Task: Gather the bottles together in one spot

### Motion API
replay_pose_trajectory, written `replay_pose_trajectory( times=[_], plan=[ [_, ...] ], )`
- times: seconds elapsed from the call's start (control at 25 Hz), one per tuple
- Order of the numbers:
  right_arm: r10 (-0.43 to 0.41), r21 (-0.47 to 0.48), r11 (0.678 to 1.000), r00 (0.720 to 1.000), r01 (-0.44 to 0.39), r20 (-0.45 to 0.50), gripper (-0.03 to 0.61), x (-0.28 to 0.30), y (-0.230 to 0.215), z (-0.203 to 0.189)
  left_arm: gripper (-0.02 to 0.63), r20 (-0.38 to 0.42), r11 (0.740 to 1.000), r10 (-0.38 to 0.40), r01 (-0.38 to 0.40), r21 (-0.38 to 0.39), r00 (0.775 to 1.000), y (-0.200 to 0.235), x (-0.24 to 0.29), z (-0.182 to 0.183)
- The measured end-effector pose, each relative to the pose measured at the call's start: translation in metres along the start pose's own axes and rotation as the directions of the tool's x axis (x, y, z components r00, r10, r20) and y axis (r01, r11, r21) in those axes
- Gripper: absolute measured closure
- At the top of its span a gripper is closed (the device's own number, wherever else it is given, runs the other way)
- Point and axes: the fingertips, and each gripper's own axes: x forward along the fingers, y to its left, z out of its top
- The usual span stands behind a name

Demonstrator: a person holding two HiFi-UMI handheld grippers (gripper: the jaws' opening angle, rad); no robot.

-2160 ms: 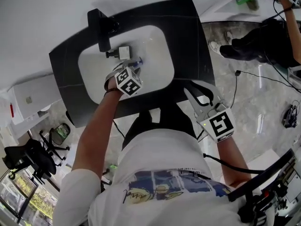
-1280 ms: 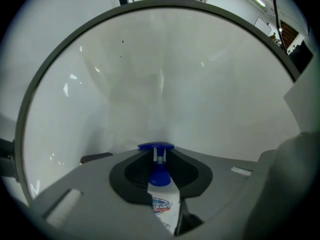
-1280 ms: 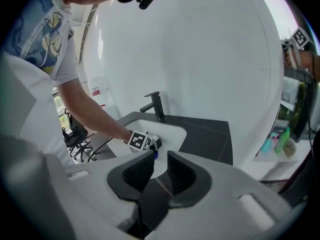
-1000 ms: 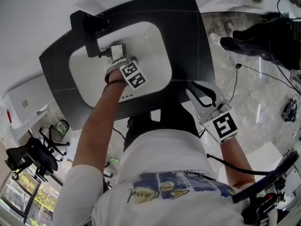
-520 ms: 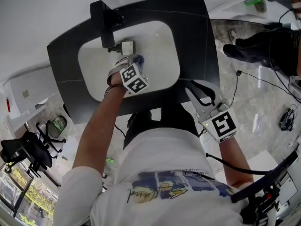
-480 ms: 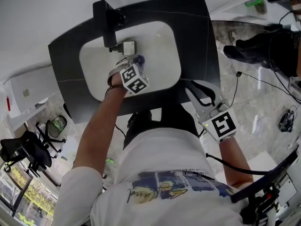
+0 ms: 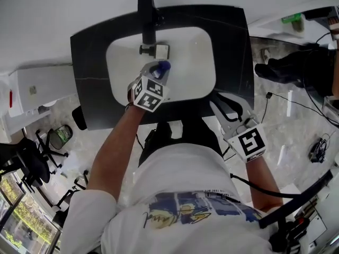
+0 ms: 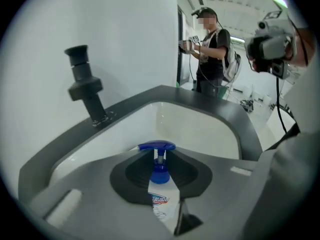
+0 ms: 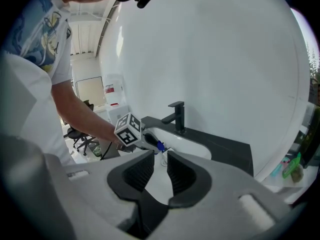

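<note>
A white pump bottle [image 8: 162,196] with a blue pump head [image 7: 162,66] is clamped between the fingers of my left gripper [image 7: 158,72], held up over the white sink basin [image 7: 198,62]. In the left gripper view the bottle stands upright between the jaws, its pump [image 8: 157,146] towards the basin [image 8: 200,129]. My right gripper [image 7: 225,103] hangs at the counter's front edge, its jaws slightly apart with nothing between them. Its own view shows the left gripper [image 9: 150,143] and the blue pump [image 9: 160,146] ahead. A small white block [image 7: 161,51] lies in the basin under the faucet.
A black faucet [image 7: 146,15] rises at the back of the black counter [image 7: 235,36]. A white box [image 7: 39,89] stands to the left, an office chair [image 7: 24,163] lower left. Green bottles [image 9: 292,166] stand on a side shelf. A person [image 8: 210,49] stands in the background.
My left gripper has risen out of the basin with the bottle and rolled, so the blue pump now shows. The right gripper has shifted only a little.
</note>
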Motion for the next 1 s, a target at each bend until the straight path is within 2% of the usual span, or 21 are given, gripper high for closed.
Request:
replay_pose_trajectory(
  times=[0.16, 0.36, 0.56, 0.72, 1.0],
  plan=[
    [0.017, -0.016, 1.0, 1.0, -0.017, 0.01, 0.499, 0.003, 0.007, 0.006, 0.538, 0.107, 0.99, 0.067, -0.052, -0.131, 0.992, 0.02, -0.029, 0.021],
    [0.031, -0.037, 0.999, 0.999, -0.03, 0.028, 0.499, 0.008, 0.021, 0.016, 0.538, 0.202, 0.958, 0.198, -0.146, -0.247, 0.959, 0.056, -0.075, 0.035],
    [0.045, -0.056, 0.997, 0.999, -0.043, 0.025, 0.499, 0.01, 0.019, 0.016, 0.539, 0.248, 0.907, 0.329, -0.232, -0.351, 0.911, 0.097, -0.098, 0.049],
    [0.046, -0.061, 0.997, 0.999, -0.045, 0.018, 0.499, 0.011, 0.022, 0.018, 0.54, 0.269, 0.865, 0.404, -0.269, -0.424, 0.874, 0.131, -0.115, 0.06],
    [0.051, -0.074, 0.996, 0.999, -0.052, -0.011, 0.5, 0.009, 0.006, 0.014, 0.54, 0.319, 0.798, 0.523, -0.322, -0.51, 0.791, 0.186, -0.123, 0.086]
  ],
)
